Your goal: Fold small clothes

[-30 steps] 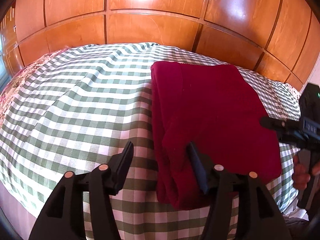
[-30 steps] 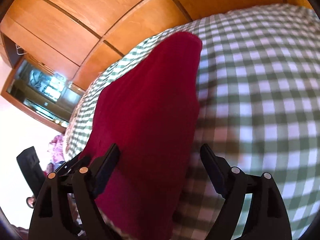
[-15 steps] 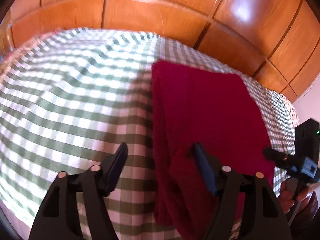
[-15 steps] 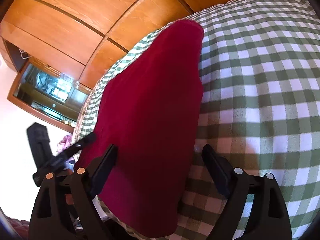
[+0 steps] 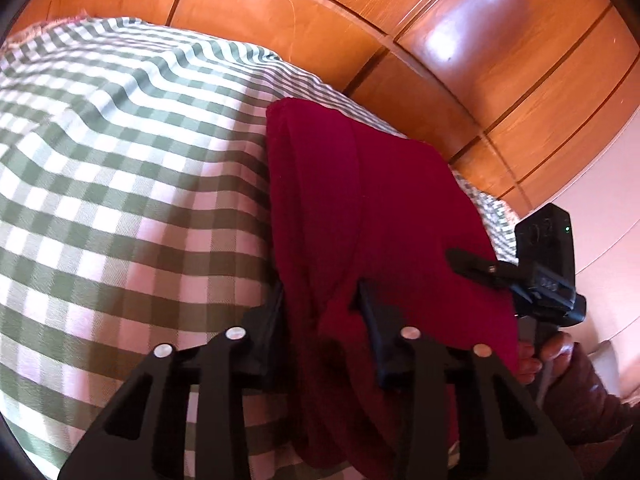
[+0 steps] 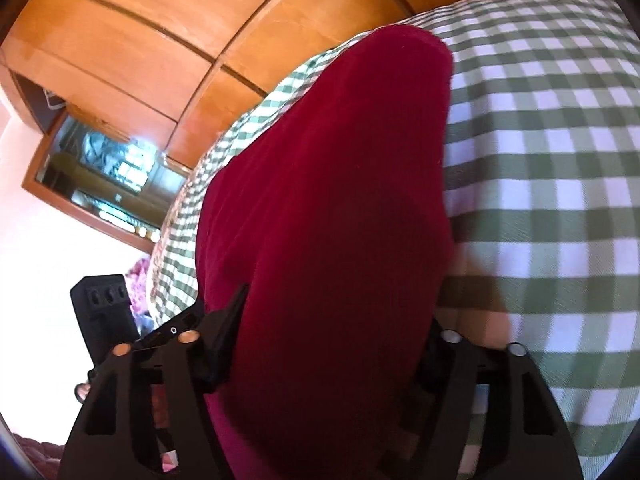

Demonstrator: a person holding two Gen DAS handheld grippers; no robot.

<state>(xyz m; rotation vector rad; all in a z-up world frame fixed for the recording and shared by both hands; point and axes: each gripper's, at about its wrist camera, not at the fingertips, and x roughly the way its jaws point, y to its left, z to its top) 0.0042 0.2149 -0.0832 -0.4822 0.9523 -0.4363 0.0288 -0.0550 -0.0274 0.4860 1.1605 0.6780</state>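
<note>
Left tongs (image 5: 320,296): jaws straddle the near left edge of the garment (image 5: 372,216), one finger outside against the fold, the other lying on top of the cloth. Cloth sits between them, but I cannot tell whether they press on it or only stand around it.

Right tongs (image 6: 332,320): jaws stand wide apart on either side of the garment's near right end, with red cloth filling the gap. The right finger is mostly hidden behind the cloth, so pinch not confirmed here either.

Garment: dark red, lying on the bed (image 5: 120,168) on a green-and-white checked cover, toward the side nearest the wooden panels (image 5: 500,64). Already reduced to a long, fairly neat rectangle; layered folds show along its left edge in the left view. No sleeves or loose ends visible.

Progress, as judged: lengthwise folds look done. What seems left is a crosswise fold, near end carried over to the far end, then flattening. Both tongs are placed at the near corners, which fits that step.

Surroundings: wooden panelling beyond the bed; a framed mirror or glass-fronted unit (image 6: 100,172) at the left of the right view; some pink patterned fabric (image 6: 138,280) past the bed edge. Each view shows the other tool and the hand holding it.

Obstructions: none on the cover around the garment. Main risk is the thick layers slipping apart on lifting.
</note>
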